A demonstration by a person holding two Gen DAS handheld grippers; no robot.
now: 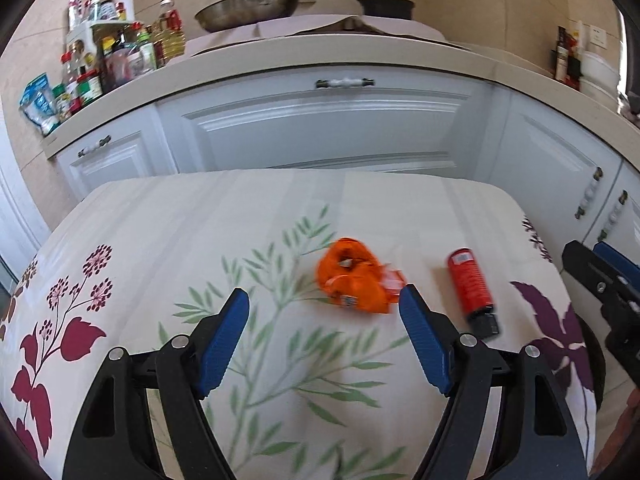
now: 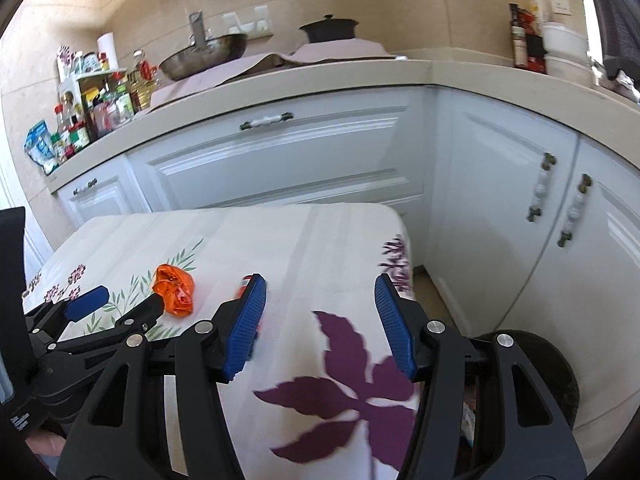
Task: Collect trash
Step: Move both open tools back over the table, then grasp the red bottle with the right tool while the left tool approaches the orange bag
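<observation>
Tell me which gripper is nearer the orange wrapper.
Left. The left gripper hangs open right at the orange wrapper, its right finger beside it. The right gripper is open further right, past the red tube, over the table's edge.

Floral cloth [image 1: 160,240] covers the near surface. Behind: white cabinets [image 1: 320,128], wok [image 1: 248,8], black pot [image 1: 386,5], bottles and jars [image 1: 120,52] crowded at the counter's left end.

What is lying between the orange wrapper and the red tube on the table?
Nothing: in the left wrist view only bare tablecloth separates the orange wrapper from the red tube.
</observation>
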